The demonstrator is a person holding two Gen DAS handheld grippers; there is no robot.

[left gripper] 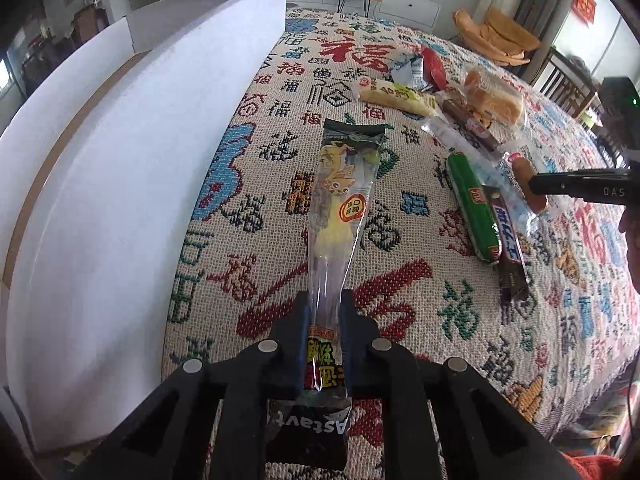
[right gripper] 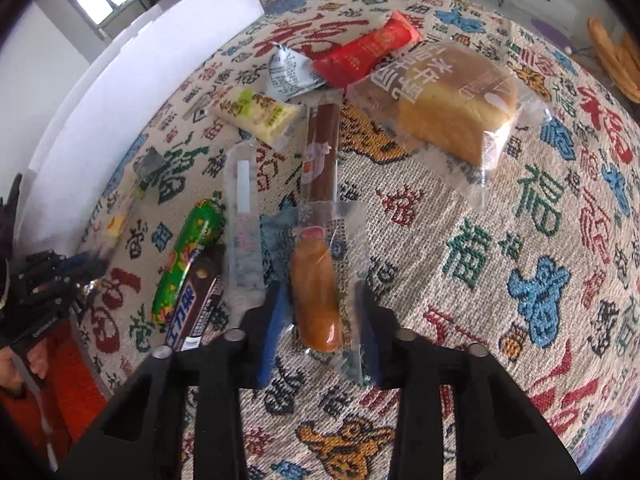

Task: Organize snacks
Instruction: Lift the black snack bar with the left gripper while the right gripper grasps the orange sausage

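Left side: tall white foam-board box stands along the left edge of the woven character-print tablecloth, its near wall just beside the left gripper. Left gripper is clamped on the near end of a long clear-and-black chicken-foot snack packet; the packet runs forward from the fingers, far end over the cloth, pointing away.

Risk here: the grip is on the thin, slick end seal only, so the heavy far part could swing or slide out on the way to the box; the floppy tip may also catch the box wall.

Middle: green sausage stick and dark chocolate bar lie touching; a brown sausage stick sits behind.

Right: right gripper straddles a clear-wrapped orange sausage; pads look close to the wrapper edges, jaws read as closed on it, though contact is blurred. Risk: pinching film only, so the sausage could drop, or dragging the neighbouring clear pouch.

Both grippers point steeply down at the cloth. Bagged bread loaf sits well apart, far right.
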